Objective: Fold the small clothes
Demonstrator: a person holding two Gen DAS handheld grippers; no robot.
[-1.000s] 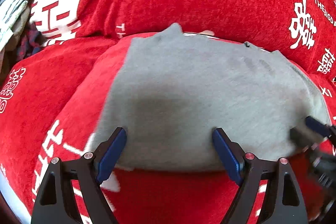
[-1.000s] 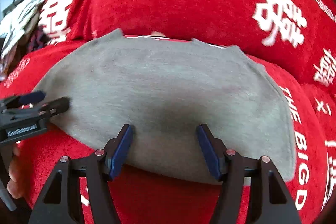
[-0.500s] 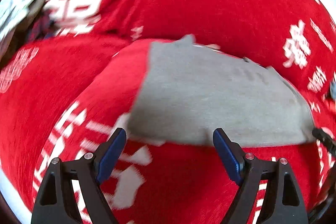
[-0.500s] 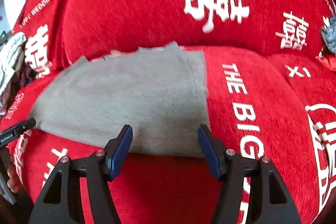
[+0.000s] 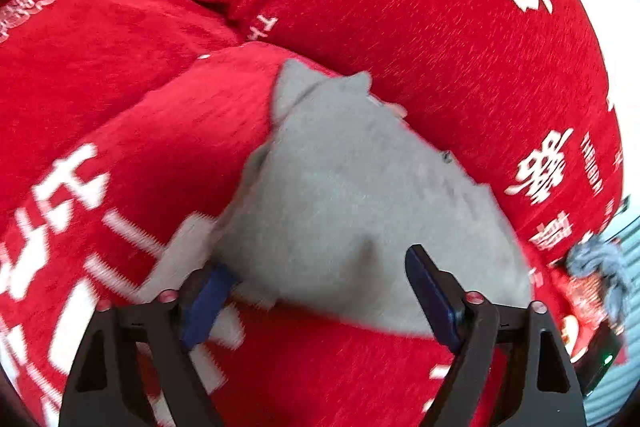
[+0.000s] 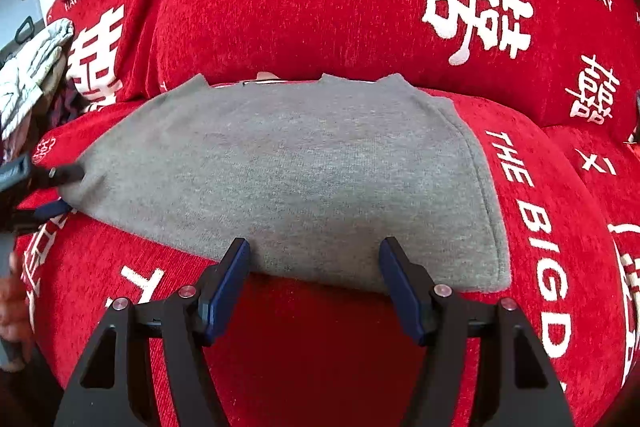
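A grey garment (image 6: 288, 179) lies flat on the red sofa seat; it also shows in the left wrist view (image 5: 360, 211). My left gripper (image 5: 316, 291) is open, its jaws straddling the garment's near left corner, with the cloth edge between the blue pads. In the right wrist view the left gripper (image 6: 52, 187) shows at the garment's left corner. My right gripper (image 6: 314, 287) is open at the garment's near edge, towards its right side, holding nothing.
The red sofa cover (image 6: 320, 7) with white lettering forms the seat and backrest behind the garment. A pile of light and dark clothes (image 6: 32, 75) lies at the far left. A grey item (image 5: 600, 267) and red packaging sit at the right.
Both grippers swung away from the garment half a second ago. Now they are back at its near edge, the left at the left corner and the right towards the right side.
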